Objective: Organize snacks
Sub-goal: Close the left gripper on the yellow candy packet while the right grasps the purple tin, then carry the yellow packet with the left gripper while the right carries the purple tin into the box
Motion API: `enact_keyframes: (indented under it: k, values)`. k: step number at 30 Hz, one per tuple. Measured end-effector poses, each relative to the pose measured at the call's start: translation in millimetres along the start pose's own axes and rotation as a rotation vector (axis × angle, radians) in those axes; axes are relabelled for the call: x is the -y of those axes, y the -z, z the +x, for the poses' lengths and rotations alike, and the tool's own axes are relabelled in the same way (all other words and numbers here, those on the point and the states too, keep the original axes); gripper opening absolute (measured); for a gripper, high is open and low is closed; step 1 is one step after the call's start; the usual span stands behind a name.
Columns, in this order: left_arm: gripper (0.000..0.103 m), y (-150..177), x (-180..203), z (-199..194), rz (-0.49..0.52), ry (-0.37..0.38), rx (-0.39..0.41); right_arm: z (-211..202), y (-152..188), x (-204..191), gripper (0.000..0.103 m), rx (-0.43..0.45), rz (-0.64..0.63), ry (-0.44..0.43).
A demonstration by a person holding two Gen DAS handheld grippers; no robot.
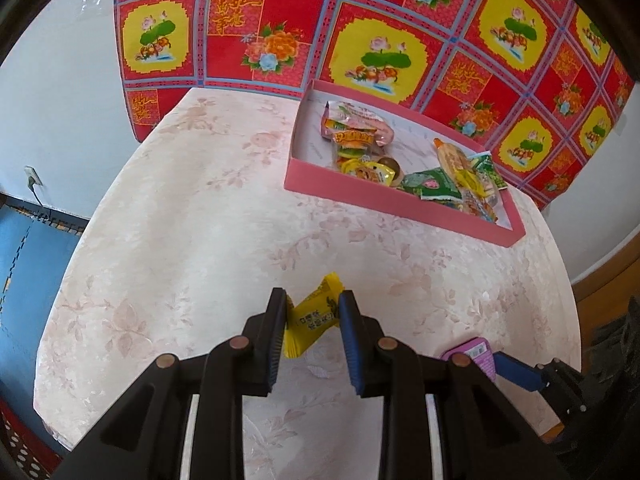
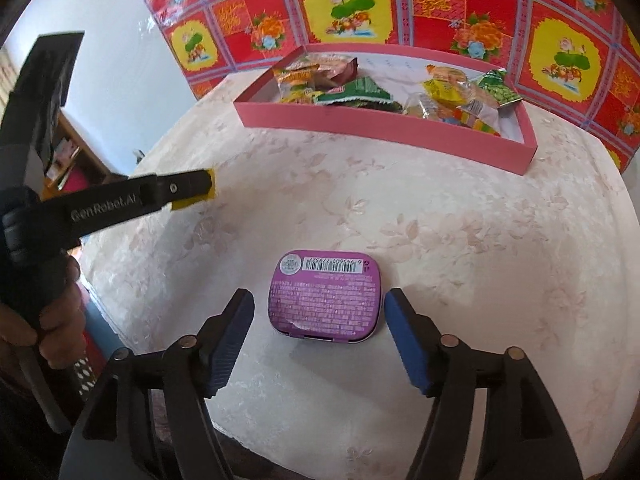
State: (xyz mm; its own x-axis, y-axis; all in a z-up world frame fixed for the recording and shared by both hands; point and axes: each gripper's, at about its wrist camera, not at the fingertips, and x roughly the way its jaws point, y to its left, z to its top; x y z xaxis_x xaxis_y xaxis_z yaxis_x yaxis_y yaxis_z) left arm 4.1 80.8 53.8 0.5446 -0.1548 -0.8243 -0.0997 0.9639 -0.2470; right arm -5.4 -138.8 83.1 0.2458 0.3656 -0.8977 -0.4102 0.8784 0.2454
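Note:
My left gripper (image 1: 313, 304) is shut on a yellow wrapped snack (image 1: 310, 318) and holds it above the round table, short of the pink box (image 1: 400, 204). The pink box at the far side holds several snack packets (image 1: 360, 140). In the right wrist view, my right gripper (image 2: 319, 304) is open, its fingers either side of a purple tin (image 2: 325, 294) that lies label-up on the table. The left gripper (image 2: 188, 190) with the yellow snack shows at the left there. The purple tin also shows in the left wrist view (image 1: 476, 352).
The round table (image 2: 440, 220) has a pale floral cloth. A red and yellow patterned sheet (image 1: 280, 20) hangs behind the pink box (image 2: 380, 128). A wooden shelf (image 2: 76, 156) stands beyond the table's left edge.

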Motion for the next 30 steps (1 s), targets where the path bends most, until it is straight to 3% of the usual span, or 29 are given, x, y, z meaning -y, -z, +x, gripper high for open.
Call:
enact_keyframes:
  k: [10,14,21,30]
  values:
    - [0.028,-1,-3,0,0.009,-0.002,-0.001,7,-2,-2,0.069,-0.006,-0.023,0.038]
    - [0.028,-3,-2,0,0.013,-0.004,0.002,7,-1,-5,0.064,0.000,-0.053,0.060]
    - [0.028,-10,7,-3,0.035,0.012,0.011,5,-2,1,0.064,0.012,-0.052,0.021]
    - [0.028,-26,25,-8,0.081,0.039,0.036,-12,-22,15,0.064,0.098,-0.024,0.008]
